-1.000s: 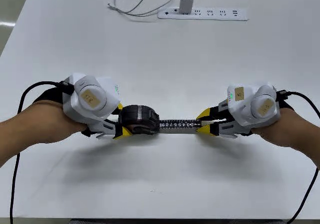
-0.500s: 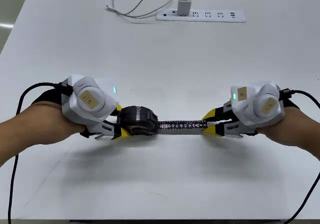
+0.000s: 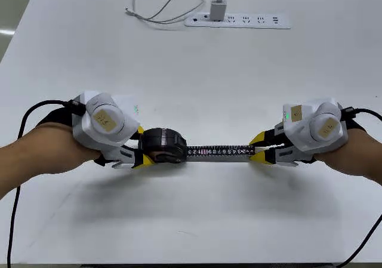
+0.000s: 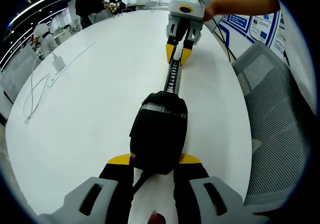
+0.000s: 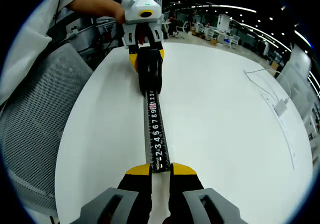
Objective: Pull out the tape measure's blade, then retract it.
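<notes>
Tape measure [image 3: 162,145]: a black, rounded case lying on the near part of the bench, left of centre, with its mouth facing right.
Left tongs [image 3: 143,144]: white and grey with yellow tips, clamped on the rear of the case with one jaw on each side. The left gripper view shows the case sitting between the two tips.
Left hand [image 3: 57,148]: wrapped around the body of the left tongs, with a black cable trailing from them toward the near edge.
Blade [image 3: 218,151]: a narrow dark strip with white printed numerals, drawn out of the case and running straight to the right, low over the bench. I cannot tell whether it touches the surface.
Right tongs [image 3: 258,148]: the same white, grey and yellow build, with the tips drawn nearly together and pinching the blade's free end.
Right hand [image 3: 353,156]: holding the right tongs from behind.
Bench [image 3: 191,83]: a broad, smooth white top.
Chair [image 4: 272,109]: grey mesh, just beside the bench's near edge.
Power strip [image 3: 237,21]: long and white, lying flat near the far edge, well apart from the tape measure.
Charger [image 3: 216,8]: a white block plugged into the strip's left end.
Cable [image 3: 158,8]: thin and white, looping on the bench to the charger's left.
</notes>
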A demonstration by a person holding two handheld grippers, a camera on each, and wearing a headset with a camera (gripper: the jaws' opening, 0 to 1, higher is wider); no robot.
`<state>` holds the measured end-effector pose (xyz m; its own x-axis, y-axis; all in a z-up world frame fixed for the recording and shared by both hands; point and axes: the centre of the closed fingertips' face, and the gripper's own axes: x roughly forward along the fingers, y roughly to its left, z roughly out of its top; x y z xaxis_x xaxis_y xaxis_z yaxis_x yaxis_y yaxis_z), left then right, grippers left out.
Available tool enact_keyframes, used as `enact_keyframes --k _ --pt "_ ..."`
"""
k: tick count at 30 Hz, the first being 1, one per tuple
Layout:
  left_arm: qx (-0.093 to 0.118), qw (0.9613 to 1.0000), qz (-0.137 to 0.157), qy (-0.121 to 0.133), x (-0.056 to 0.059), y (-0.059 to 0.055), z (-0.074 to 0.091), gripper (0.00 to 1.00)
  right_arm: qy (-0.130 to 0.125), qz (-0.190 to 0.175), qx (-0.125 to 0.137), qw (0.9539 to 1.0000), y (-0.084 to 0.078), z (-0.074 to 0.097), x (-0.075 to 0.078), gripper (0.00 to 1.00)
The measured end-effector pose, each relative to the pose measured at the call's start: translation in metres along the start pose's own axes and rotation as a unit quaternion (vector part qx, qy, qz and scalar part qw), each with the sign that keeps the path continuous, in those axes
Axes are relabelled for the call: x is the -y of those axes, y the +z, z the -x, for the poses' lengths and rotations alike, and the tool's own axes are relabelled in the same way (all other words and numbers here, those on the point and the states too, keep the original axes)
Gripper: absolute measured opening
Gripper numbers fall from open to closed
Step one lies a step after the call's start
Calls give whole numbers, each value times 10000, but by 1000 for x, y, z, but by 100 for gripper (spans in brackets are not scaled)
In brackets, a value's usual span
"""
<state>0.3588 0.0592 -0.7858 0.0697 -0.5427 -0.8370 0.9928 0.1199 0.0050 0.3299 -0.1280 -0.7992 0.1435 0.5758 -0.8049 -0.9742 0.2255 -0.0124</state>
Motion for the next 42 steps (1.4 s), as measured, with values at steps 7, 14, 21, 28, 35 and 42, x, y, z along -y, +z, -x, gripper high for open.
enact_keyframes --k 7,14,21,28,35,42 --pt "-11 10000 -5 7 0 0 0 25 -12 7 -92 10000 -6 5 0 8" --pt "-17 10000 -17 8 0 0 0 25 -12 5 -181 9998 -13 10 1 8" --pt "-16 10000 -26 3 0 0 0 25 -31 10 -241 9997 -21 16 3 8" --pt "-12 10000 -34 2 0 0 0 25 -61 -34 -314 9995 -29 22 4 8" --pt "-6 10000 -38 0 0 1 0 25 -74 -60 -376 9992 -36 27 2 8" --pt "7 10000 -54 -9 0 1 0 25 -71 -88 -443 9990 -44 32 2 8"
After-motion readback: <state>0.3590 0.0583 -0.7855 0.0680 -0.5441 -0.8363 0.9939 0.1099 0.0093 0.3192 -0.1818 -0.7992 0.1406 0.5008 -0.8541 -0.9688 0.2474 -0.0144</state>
